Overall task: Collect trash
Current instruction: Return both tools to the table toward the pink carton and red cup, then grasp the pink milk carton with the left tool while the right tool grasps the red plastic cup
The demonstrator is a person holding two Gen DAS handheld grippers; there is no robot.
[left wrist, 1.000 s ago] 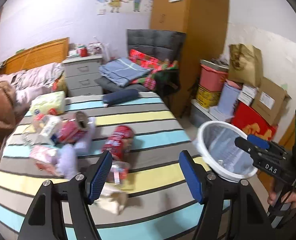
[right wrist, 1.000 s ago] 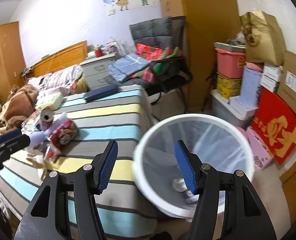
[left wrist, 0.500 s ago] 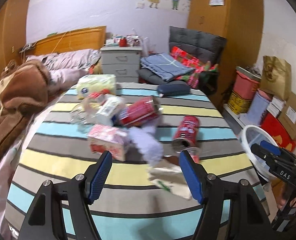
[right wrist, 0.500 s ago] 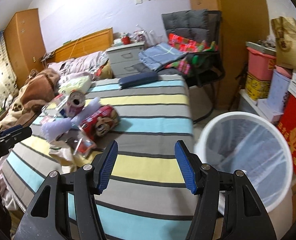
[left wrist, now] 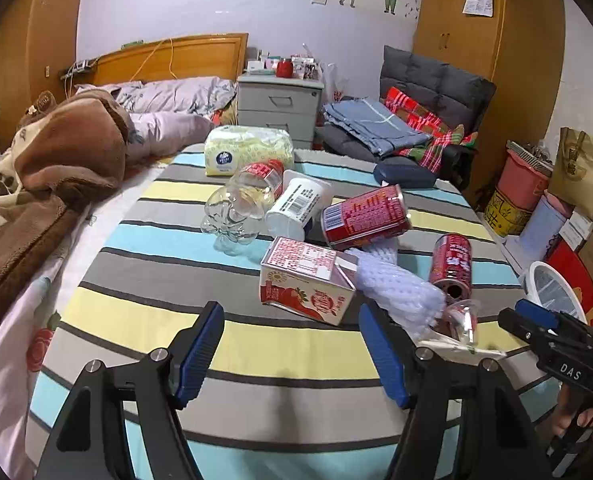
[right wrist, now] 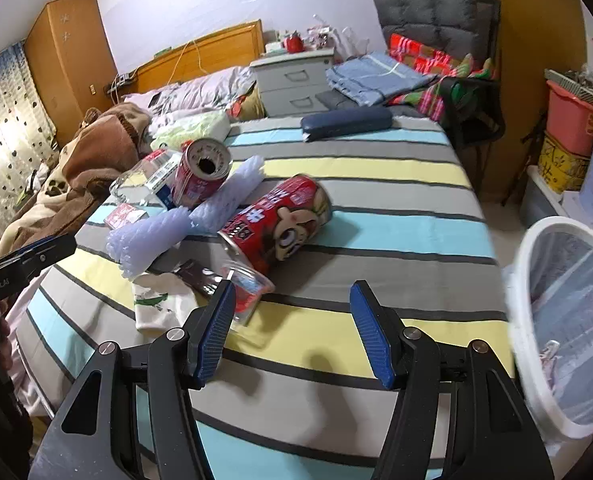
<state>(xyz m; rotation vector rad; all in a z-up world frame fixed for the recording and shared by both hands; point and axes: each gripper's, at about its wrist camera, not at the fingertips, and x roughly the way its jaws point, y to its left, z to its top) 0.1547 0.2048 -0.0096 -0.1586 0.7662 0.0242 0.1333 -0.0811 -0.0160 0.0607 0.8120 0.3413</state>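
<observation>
Left wrist view: my left gripper [left wrist: 290,346] hovers with jaws just widened and empty before the milk carton [left wrist: 305,280]; my right gripper [right wrist: 292,330] gapes empty beside the red can [right wrist: 276,222], bin [right wrist: 568,320] right.

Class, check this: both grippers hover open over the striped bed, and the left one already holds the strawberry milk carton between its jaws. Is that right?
Not quite. The left gripper holds nothing: the left wrist view shows the strawberry milk carton lying on the striped bed beyond its open jaws. The right gripper is open too.
</observation>
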